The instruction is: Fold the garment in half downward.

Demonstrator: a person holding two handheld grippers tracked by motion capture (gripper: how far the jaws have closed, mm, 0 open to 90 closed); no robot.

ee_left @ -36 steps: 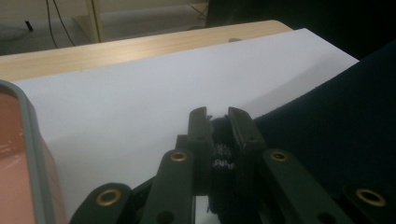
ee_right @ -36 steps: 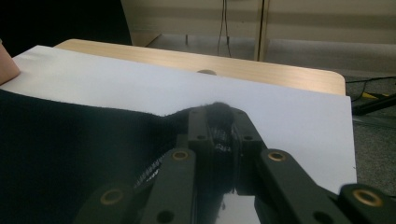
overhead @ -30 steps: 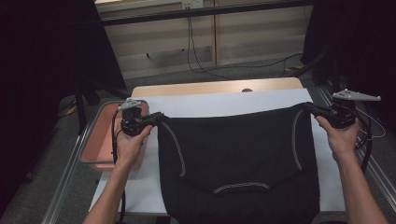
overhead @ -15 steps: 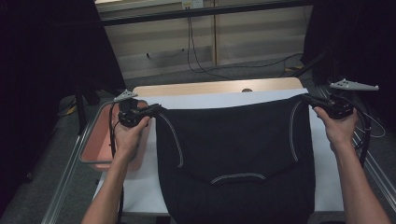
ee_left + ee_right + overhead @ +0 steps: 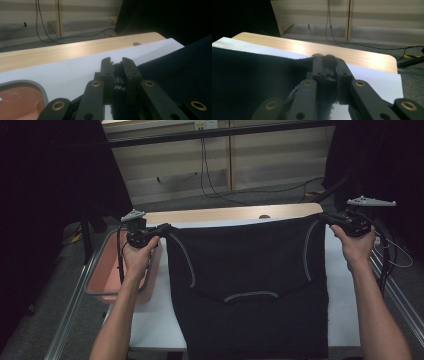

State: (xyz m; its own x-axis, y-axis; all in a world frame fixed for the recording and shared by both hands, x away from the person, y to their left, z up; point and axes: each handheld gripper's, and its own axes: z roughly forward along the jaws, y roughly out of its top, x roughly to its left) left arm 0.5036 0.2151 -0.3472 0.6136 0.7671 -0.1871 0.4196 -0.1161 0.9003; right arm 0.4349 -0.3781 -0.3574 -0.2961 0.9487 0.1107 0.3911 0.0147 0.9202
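A black garment point(image 5: 250, 280) with thin white piping is stretched between my two grippers over the white-covered table point(image 5: 150, 320). My left gripper point(image 5: 167, 227) is shut on its upper left corner, and the dark fabric point(image 5: 117, 75) shows pinched between the jaws in the left gripper view. At the upper right corner my right gripper point(image 5: 322, 217) is shut on the cloth point(image 5: 329, 65) in the same way. The garment's top edge runs taut near the far side of the table, and its lower part hangs toward the near edge.
A pinkish tray point(image 5: 102, 280) with a grey rim sits at the table's left side, under my left hand. Bare wooden tabletop point(image 5: 225, 214) shows along the far edge. Cables lie on the floor beyond. Dark curtains stand on both sides.
Both grippers have carried the garment away from the person toward the far edge of the table and slightly up. The grips are unchanged.
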